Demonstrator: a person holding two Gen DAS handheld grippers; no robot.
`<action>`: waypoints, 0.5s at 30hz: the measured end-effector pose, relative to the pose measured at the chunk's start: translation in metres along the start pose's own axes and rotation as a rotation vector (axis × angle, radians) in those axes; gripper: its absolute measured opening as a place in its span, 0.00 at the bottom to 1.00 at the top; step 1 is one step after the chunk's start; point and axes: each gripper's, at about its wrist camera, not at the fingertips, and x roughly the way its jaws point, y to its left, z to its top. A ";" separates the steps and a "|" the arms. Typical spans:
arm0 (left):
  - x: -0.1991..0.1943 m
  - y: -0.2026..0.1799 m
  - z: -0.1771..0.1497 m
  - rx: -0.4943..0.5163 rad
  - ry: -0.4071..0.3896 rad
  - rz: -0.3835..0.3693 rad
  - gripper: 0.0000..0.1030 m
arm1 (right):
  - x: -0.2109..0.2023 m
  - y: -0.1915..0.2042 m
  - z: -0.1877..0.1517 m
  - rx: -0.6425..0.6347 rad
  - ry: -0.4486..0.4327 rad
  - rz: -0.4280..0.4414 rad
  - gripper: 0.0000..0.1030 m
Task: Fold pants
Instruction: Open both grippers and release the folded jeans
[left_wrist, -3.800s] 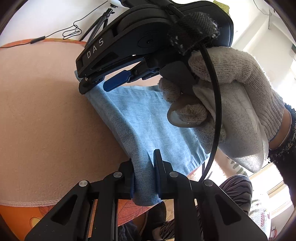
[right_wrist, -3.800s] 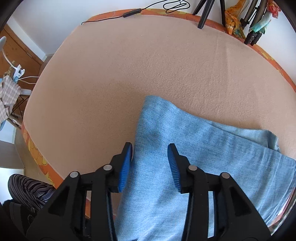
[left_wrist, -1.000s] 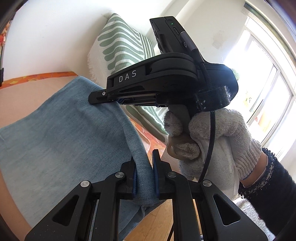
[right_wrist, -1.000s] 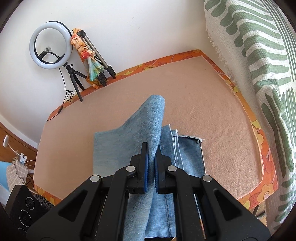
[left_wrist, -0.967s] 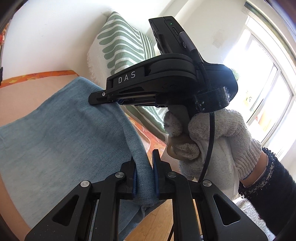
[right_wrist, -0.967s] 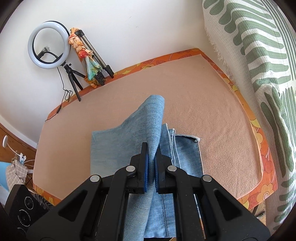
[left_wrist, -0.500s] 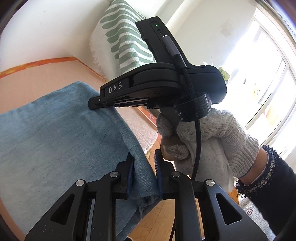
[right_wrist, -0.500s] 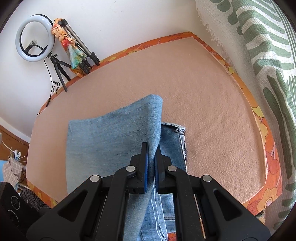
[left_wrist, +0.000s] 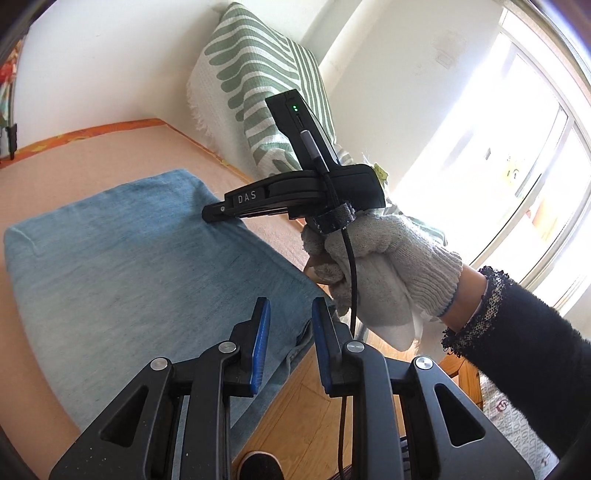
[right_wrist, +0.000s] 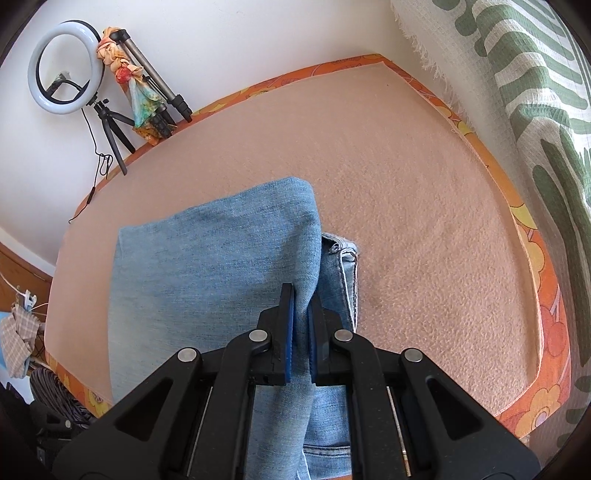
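Observation:
Light blue denim pants (left_wrist: 140, 266) lie folded over on a peach-covered table (left_wrist: 74, 162), with one edge hanging over the table's near side. My left gripper (left_wrist: 286, 317) is open, its blue pads on either side of the pants' near corner without pinching it. My right gripper (right_wrist: 301, 306) is shut on the raised right edge of the top denim layer (right_wrist: 221, 266). A lower layer with a waistband and button (right_wrist: 341, 251) shows to its right. The right gripper (left_wrist: 218, 214) also shows in the left wrist view, held by a gloved hand (left_wrist: 380, 266).
A green-and-white patterned cloth (right_wrist: 517, 92) hangs by the table's right side. A ring light on a tripod (right_wrist: 66, 66) and a second tripod (right_wrist: 155, 92) stand at the table's far left edge. The table's orange border (right_wrist: 532, 258) runs along the right. Wooden floor (left_wrist: 314, 413) lies below.
My left gripper has opened and let go of the pants' corner. The held denim layer has come down flatter over the lower layers. My right gripper stays shut on its edge.

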 end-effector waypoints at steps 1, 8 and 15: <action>-0.005 0.005 0.000 -0.012 -0.004 0.007 0.20 | 0.001 0.000 -0.001 -0.008 0.000 -0.010 0.06; -0.040 0.027 -0.007 -0.024 -0.024 0.075 0.20 | 0.001 0.008 -0.005 -0.066 -0.016 -0.100 0.09; -0.055 0.060 -0.010 -0.048 -0.022 0.179 0.26 | -0.032 0.013 -0.008 -0.056 -0.103 -0.175 0.17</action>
